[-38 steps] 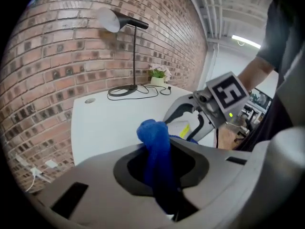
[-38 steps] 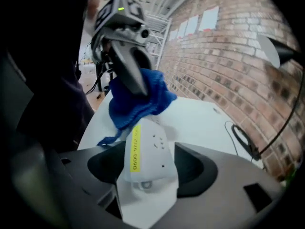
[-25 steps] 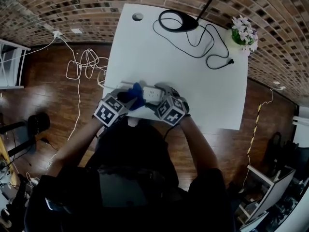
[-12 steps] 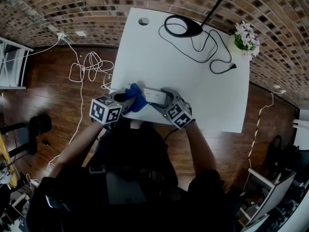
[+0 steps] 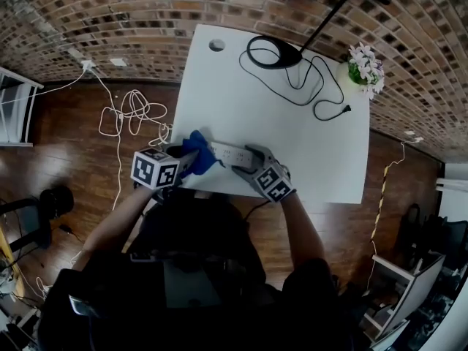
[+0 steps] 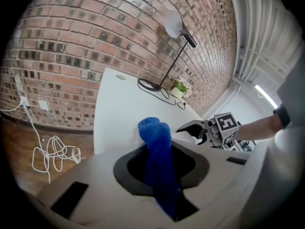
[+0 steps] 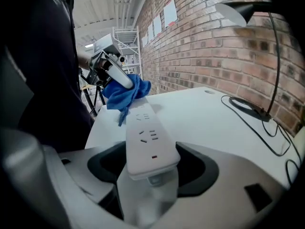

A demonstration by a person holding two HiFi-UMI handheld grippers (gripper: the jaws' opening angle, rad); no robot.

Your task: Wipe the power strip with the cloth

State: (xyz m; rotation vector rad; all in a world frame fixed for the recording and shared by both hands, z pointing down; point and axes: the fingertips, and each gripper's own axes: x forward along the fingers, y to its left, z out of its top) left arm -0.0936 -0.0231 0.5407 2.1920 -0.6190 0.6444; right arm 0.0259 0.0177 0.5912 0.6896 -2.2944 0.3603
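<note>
**Left gripper holds the blue cloth on one end of the power strip, right gripper clamps the other end**

Left gripper (image 5: pixel 186 157) is closed on the blue cloth (image 5: pixel 197 151). In the left gripper view the fabric runs up between our two jaws and bunches in a rounded wad past their tips. That wad sits on the left end of the white power strip (image 5: pixel 231 153), close to the left edge of the white table (image 5: pixel 292 141).

Our right gripper (image 5: pixel 247 165) is clamped on the opposite end of the strip. In the right gripper view the white body lies between the jaws with its sockets facing up, and it stretches away toward the cloth. We cannot tell whether the strip lies flat on the table or is raised a little.

The strip runs along the table's near edge, towards the near left corner, with one gripper at each end.

At the far edge of the table stands a black desk lamp (image 5: pixel 272 48). Its black cable (image 5: pixel 322 86) loops across the top to a loose plug. A small pot of pale flowers (image 5: pixel 365 64) is in the far right corner, and a round cable hole (image 5: pixel 216 44) is near the far left corner. White cables (image 5: pixel 128 112) lie coiled on the wooden floor (image 5: pixel 66 137) beside the table's left edge, below a brick wall (image 5: pixel 110 13).
</note>
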